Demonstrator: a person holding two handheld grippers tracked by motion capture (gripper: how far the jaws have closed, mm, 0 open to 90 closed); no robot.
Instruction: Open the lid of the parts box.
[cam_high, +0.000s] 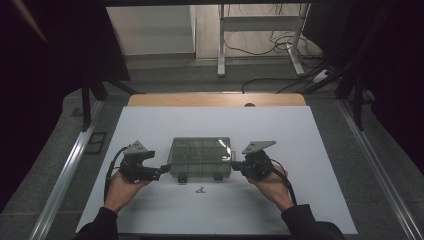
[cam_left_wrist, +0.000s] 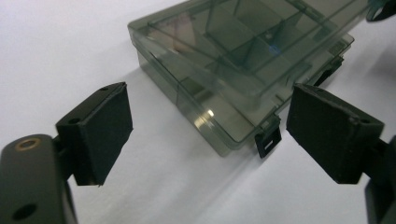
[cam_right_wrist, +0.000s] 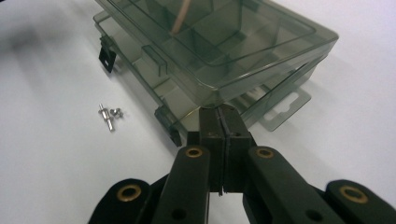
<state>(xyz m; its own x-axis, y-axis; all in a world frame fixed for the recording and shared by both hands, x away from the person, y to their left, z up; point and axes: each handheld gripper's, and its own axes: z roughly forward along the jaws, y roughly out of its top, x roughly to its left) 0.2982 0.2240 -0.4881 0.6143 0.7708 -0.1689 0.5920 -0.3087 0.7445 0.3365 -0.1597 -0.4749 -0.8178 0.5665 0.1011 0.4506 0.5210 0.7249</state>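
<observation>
A smoky see-through compartment box (cam_high: 200, 156) lies on the white table top (cam_high: 150, 130), its black front latches (cam_left_wrist: 268, 140) hanging loose. My left gripper (cam_high: 164, 169) is open beside the box's left end, and the box's near corner (cam_left_wrist: 233, 60) sits just ahead of its jaws (cam_left_wrist: 210, 135) without touching them. At the box's right end, my right gripper (cam_high: 234, 165) is shut, its tips (cam_right_wrist: 219, 116) pinched on the corner edge of the lid (cam_right_wrist: 210, 42). The lid sits slightly raised above the base there. Small metal screws (cam_right_wrist: 109, 116) lie on the table in front of the box (cam_high: 200, 189).
A wooden strip (cam_high: 215, 100) runs along the table's far edge. Beyond it stand a white metal frame (cam_high: 260, 30) and loose cables (cam_high: 280, 45) on the floor. Metal rails (cam_high: 70, 165) run along both sides of the table.
</observation>
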